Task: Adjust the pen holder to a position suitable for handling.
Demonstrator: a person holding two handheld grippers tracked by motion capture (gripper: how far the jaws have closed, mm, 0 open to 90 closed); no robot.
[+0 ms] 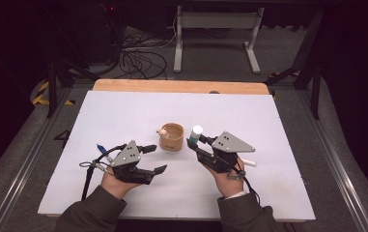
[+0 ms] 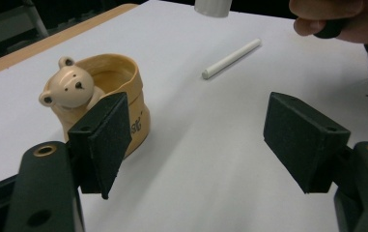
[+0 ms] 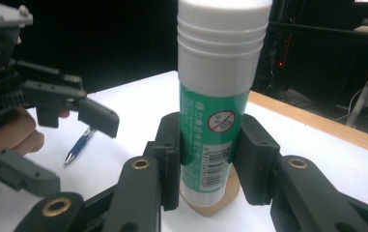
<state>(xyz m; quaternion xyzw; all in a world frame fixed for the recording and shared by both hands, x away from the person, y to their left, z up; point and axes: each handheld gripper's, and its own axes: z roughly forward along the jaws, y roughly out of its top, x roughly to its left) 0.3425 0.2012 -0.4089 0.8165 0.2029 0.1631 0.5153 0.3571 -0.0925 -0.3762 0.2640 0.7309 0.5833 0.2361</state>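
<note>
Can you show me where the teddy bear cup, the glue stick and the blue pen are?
teddy bear cup [image 2: 119, 84], left gripper view, on its tan side wall.
glue stick [image 3: 215, 104], right gripper view, on its green label.
blue pen [image 3: 77, 145], right gripper view, on its blue barrel.

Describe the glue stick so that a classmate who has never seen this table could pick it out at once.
On the white table, look just right of the tan bear cup near the middle. There the right gripper holds the glue stick upright between its jaws. It is the only green tube with a white cap; the white stick and blue pen lie flat.
</note>
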